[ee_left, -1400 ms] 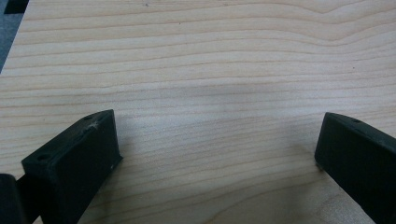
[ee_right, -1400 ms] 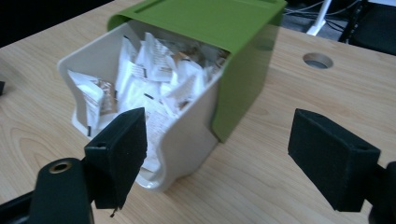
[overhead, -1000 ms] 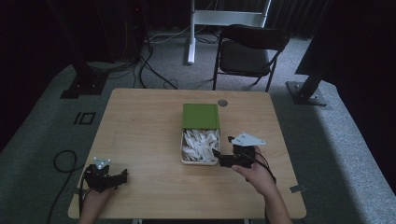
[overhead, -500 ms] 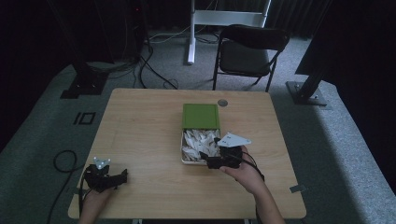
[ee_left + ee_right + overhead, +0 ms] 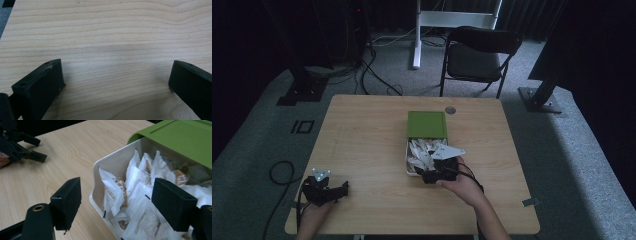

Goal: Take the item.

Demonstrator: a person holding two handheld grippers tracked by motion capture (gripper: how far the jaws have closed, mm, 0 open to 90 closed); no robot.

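A white box (image 5: 407, 161) stands mid-table, its green lid (image 5: 427, 124) slid back over the far half. Several white packets (image 5: 419, 152) fill the uncovered near half. My right gripper (image 5: 425, 176) hovers at the box's near edge, open. In the right gripper view one jaw is outside the white wall (image 5: 112, 162) and the other is over the packets (image 5: 140, 220), with nothing held between them; the right gripper (image 5: 120, 200) points toward the lid (image 5: 180, 135). My left gripper (image 5: 343, 189) rests open on the table at the near left, and the left gripper (image 5: 116, 80) has bare wood between its jaws.
The wooden table (image 5: 372, 130) has a small round disc (image 5: 450, 110) near its far edge. A black folding chair (image 5: 479, 55) stands behind the table. Cables lie on the grey floor at left (image 5: 277, 172). The other hand's gripper (image 5: 42, 150) shows far off.
My right gripper has moved left, from beside the box's right edge to its near edge over the packets. The left gripper has stayed still.
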